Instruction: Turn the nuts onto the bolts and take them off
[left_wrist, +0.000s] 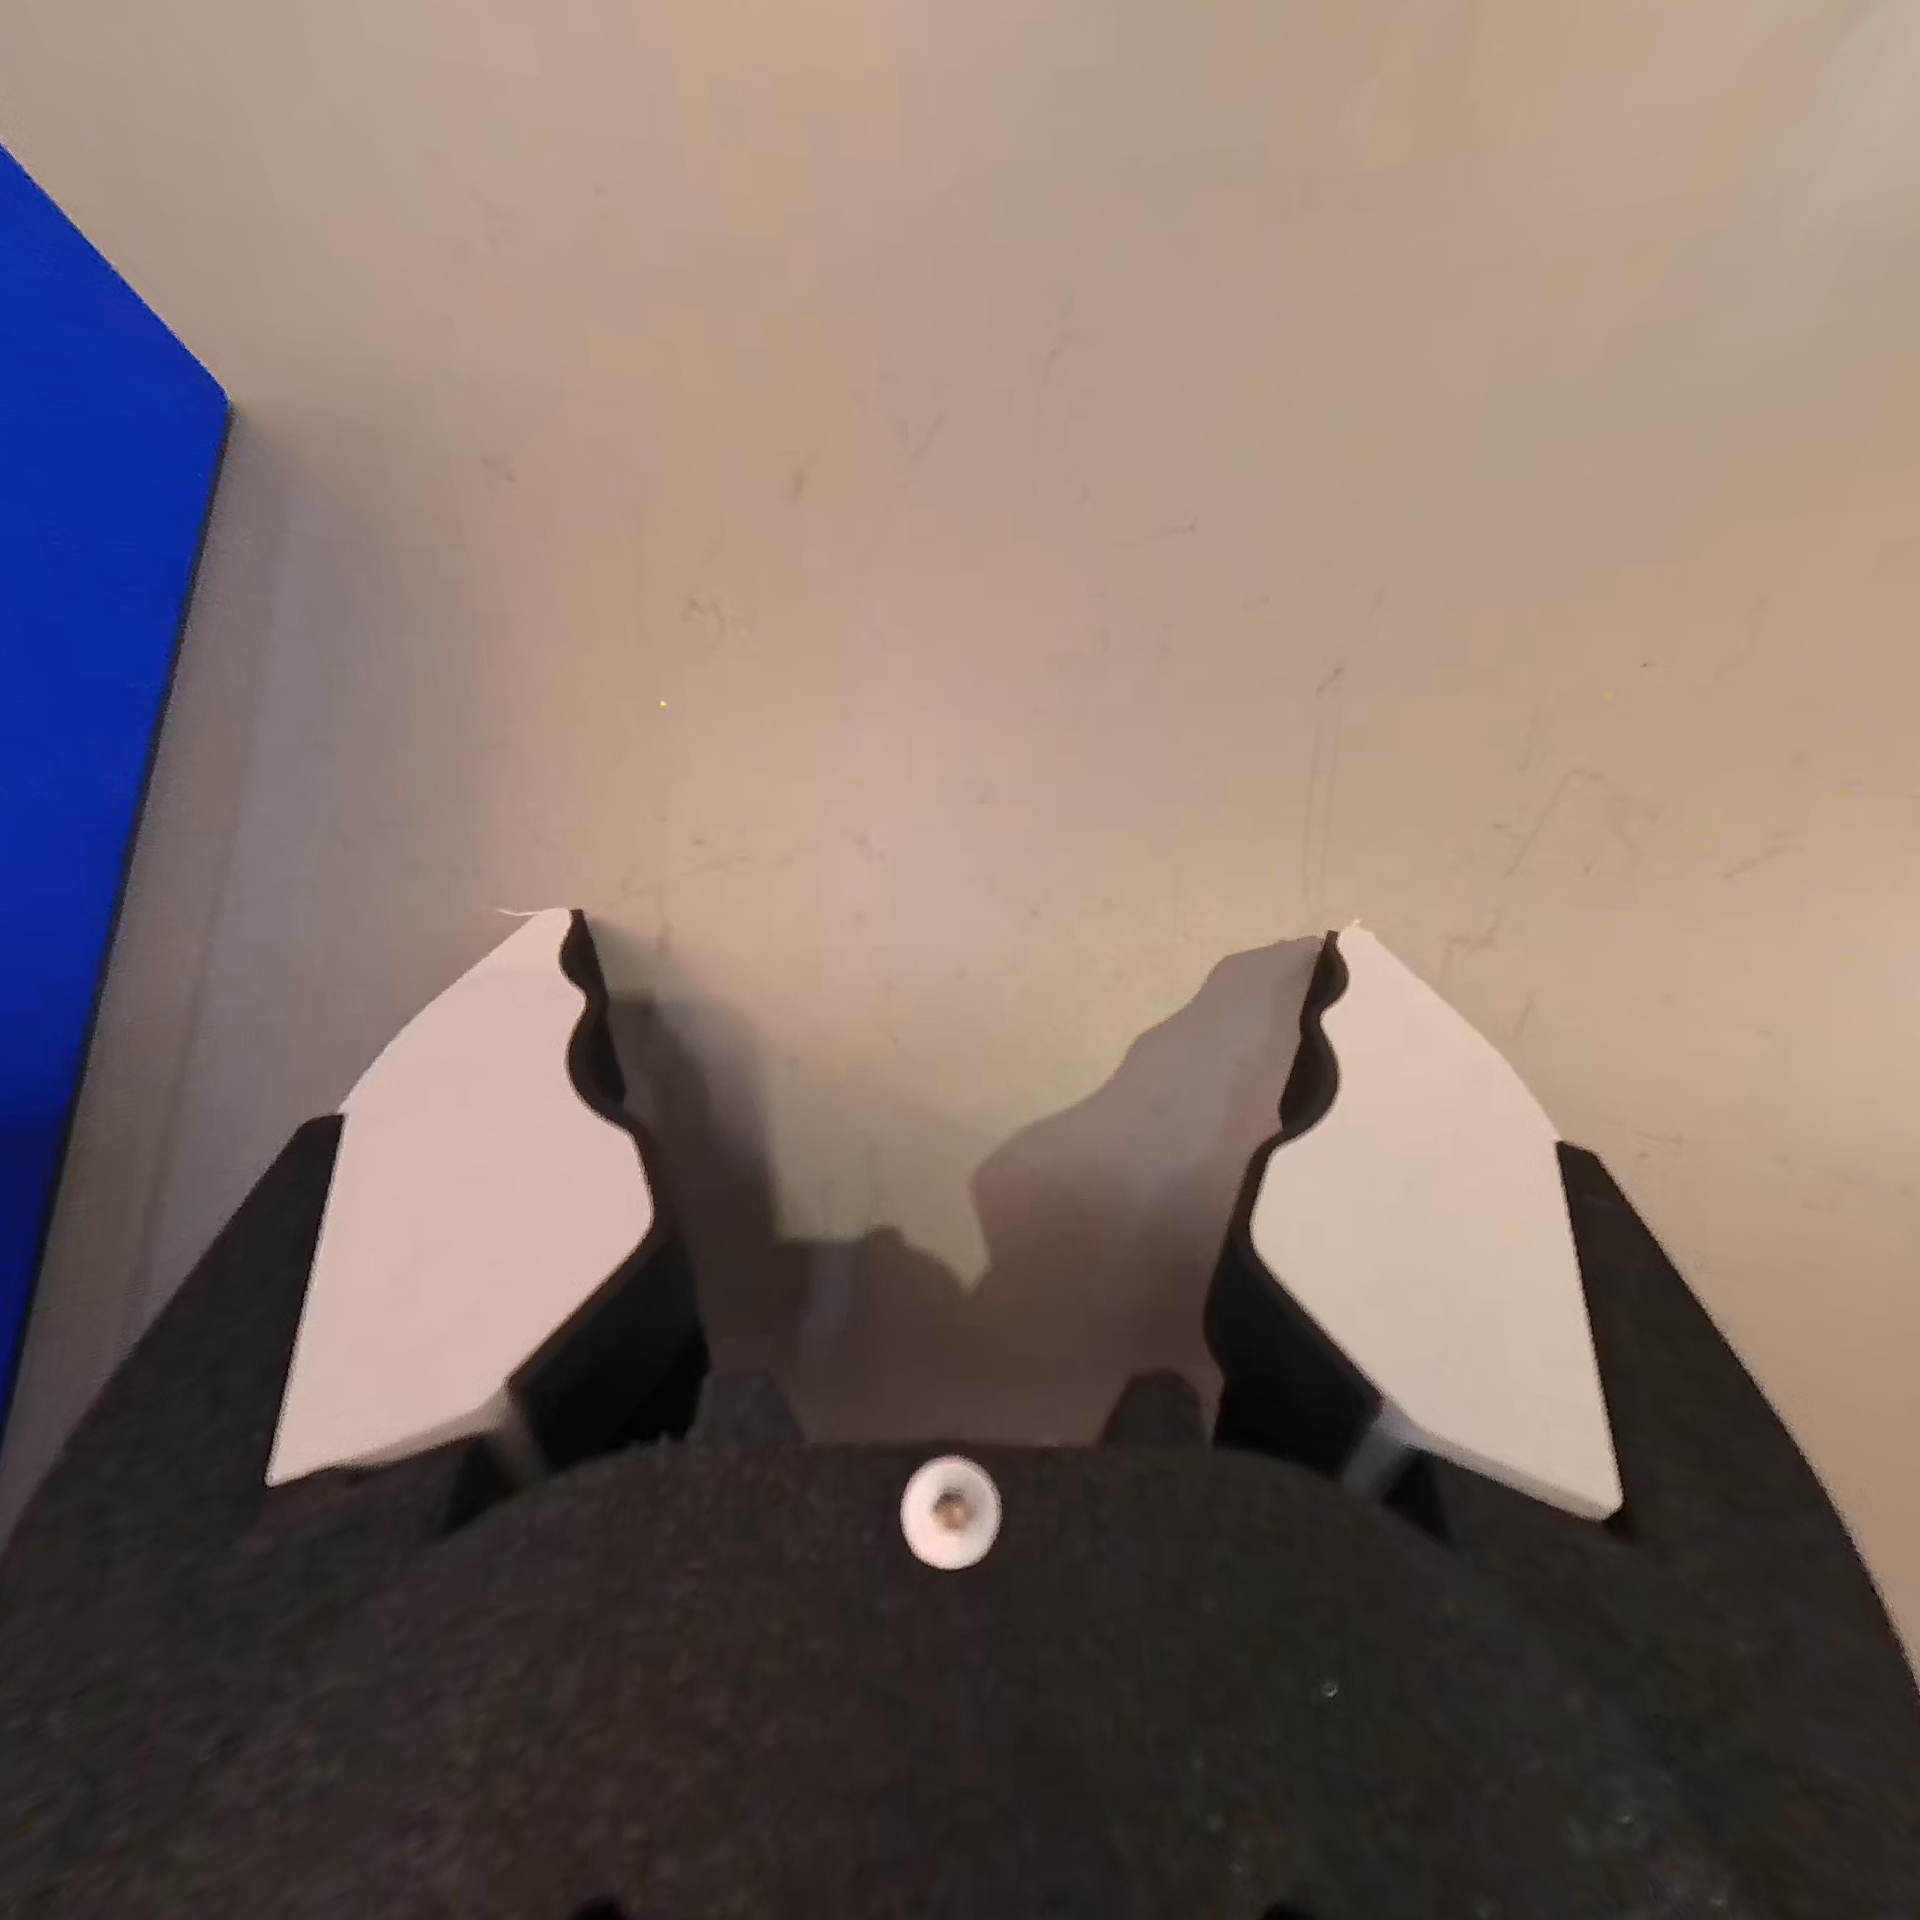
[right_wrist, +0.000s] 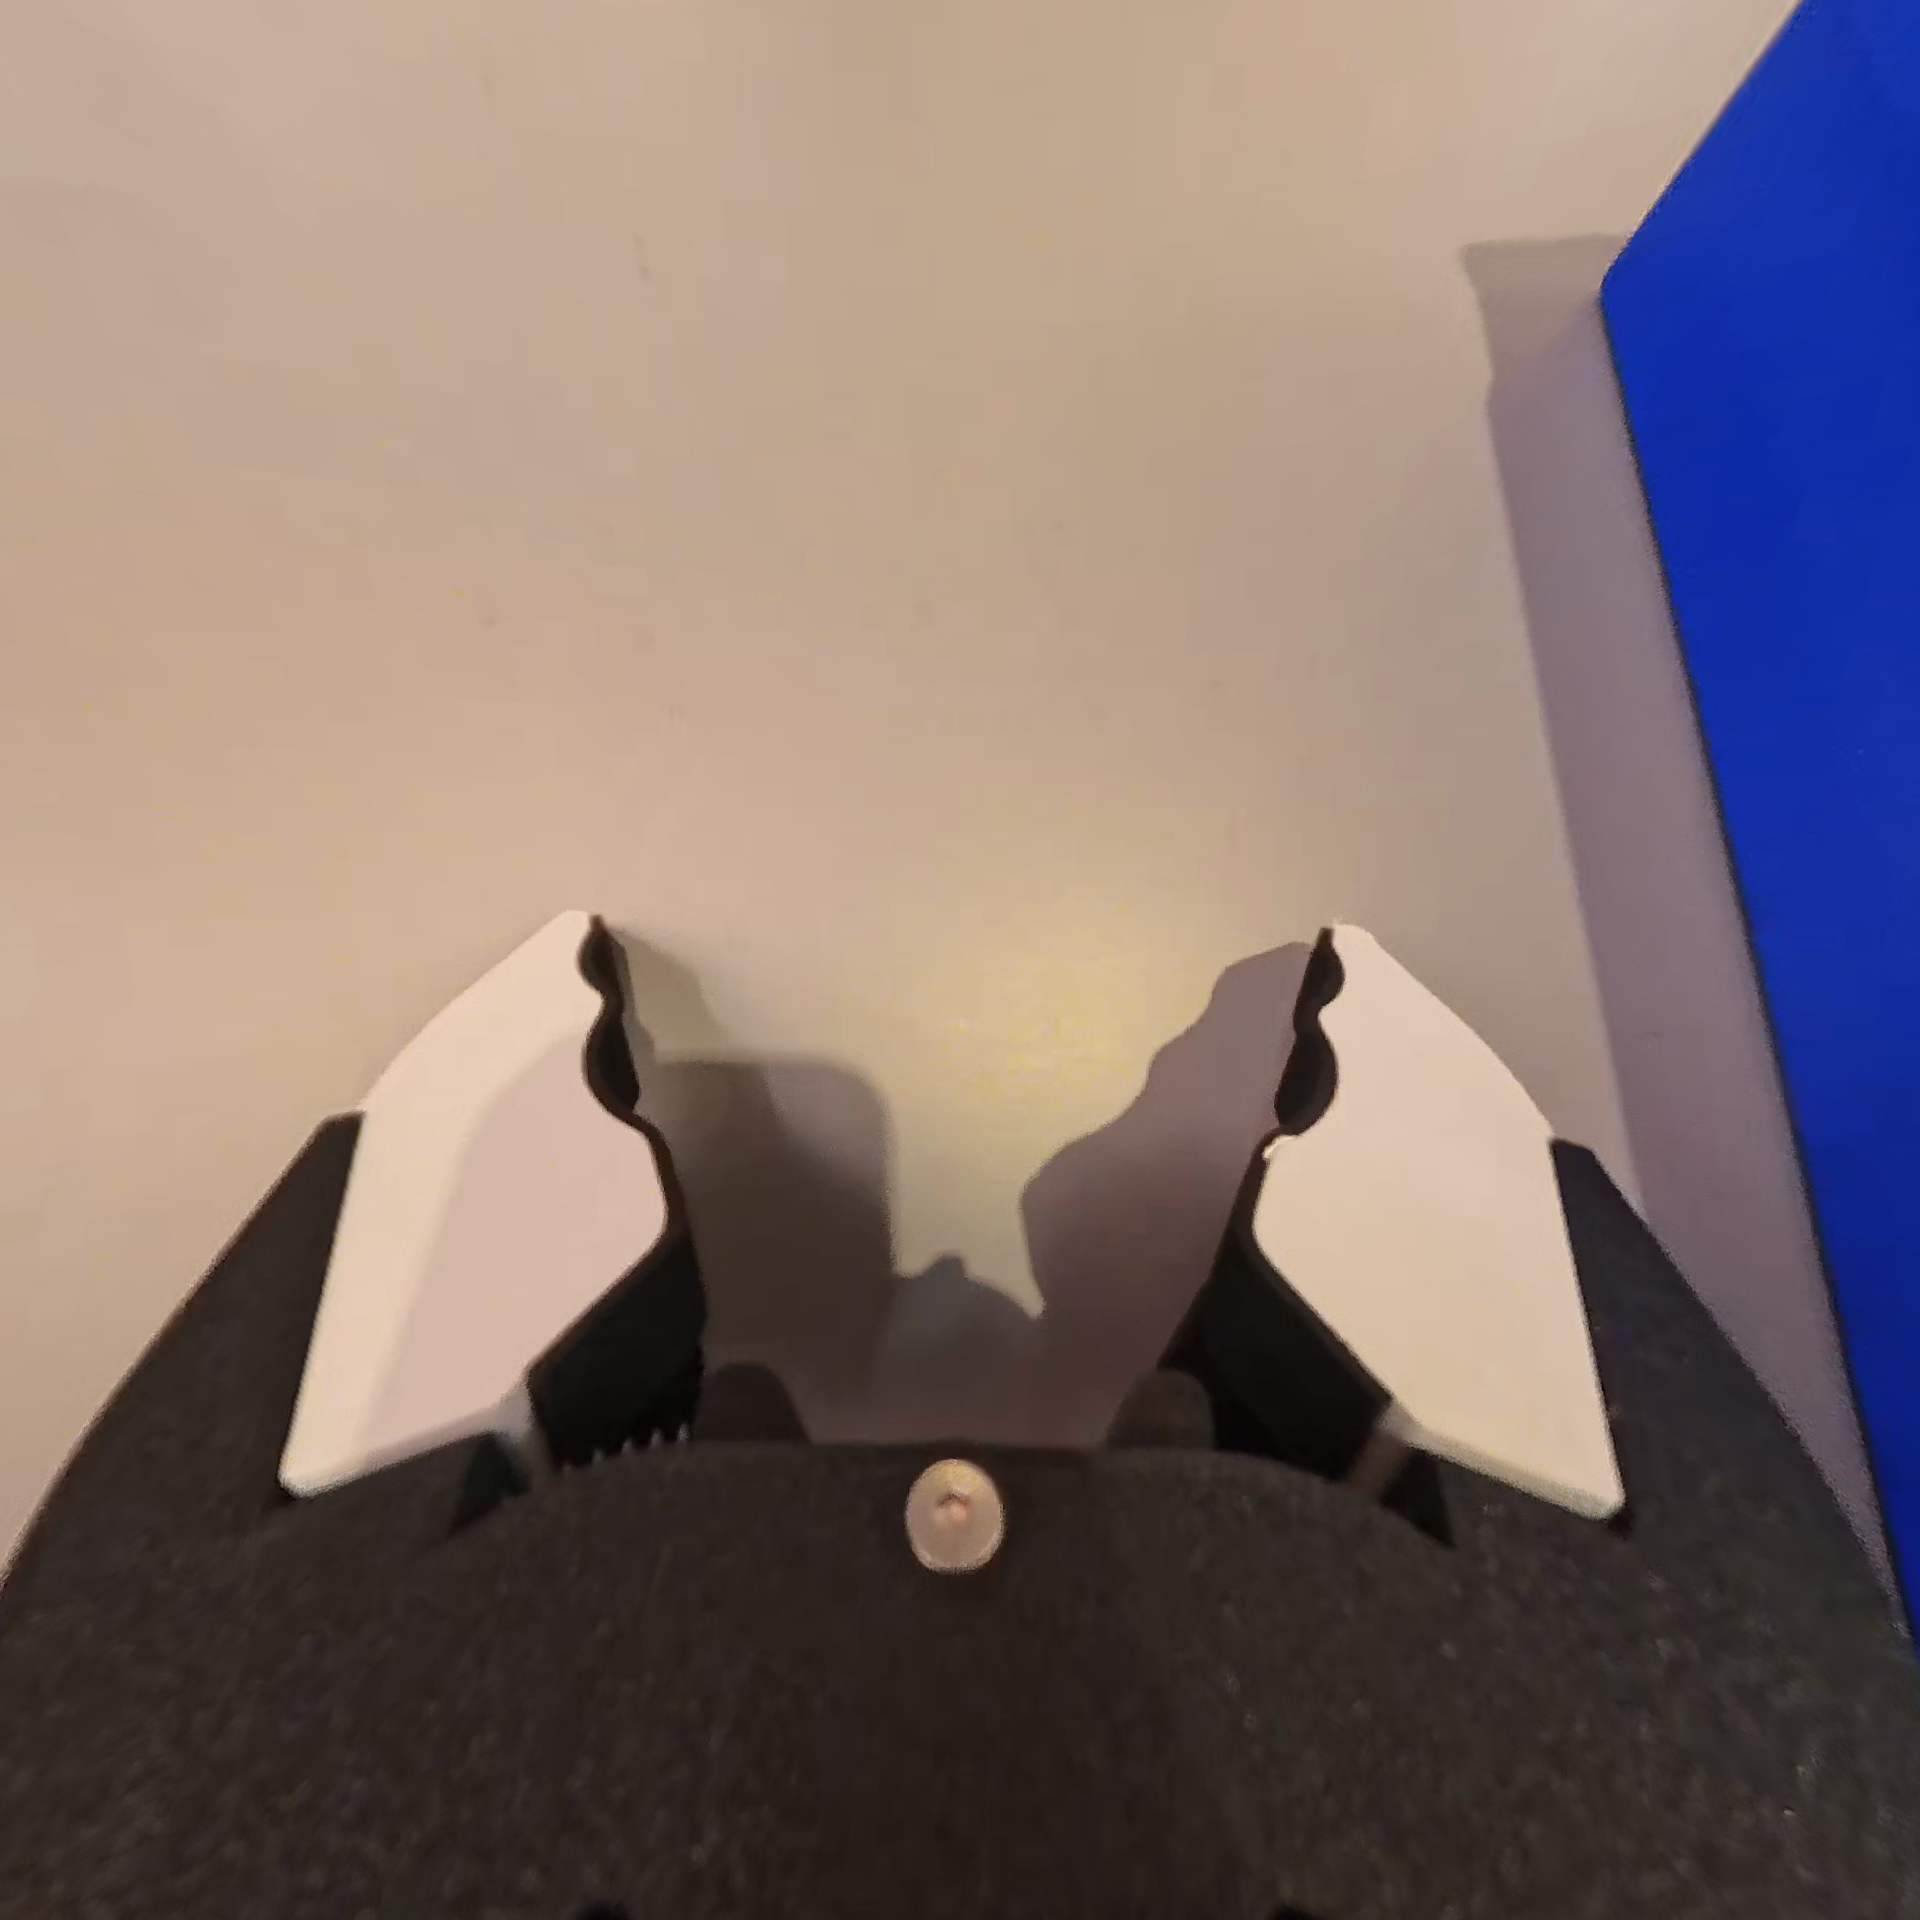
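Note:
No nuts or bolts show in either view. My left gripper (left_wrist: 954, 925) is open and empty, its white fingers with black pads spread wide, close above a scuffed beige table top (left_wrist: 987, 520). My right gripper (right_wrist: 961, 930) is open and empty too, close above the same kind of beige surface (right_wrist: 831, 520). Both cast shadows on the surface right under the fingers.
A flat blue board (left_wrist: 83, 675) lies along the left edge of the left wrist view. A blue board (right_wrist: 1787, 623) lies along the right edge of the right wrist view, with a shadow beside it.

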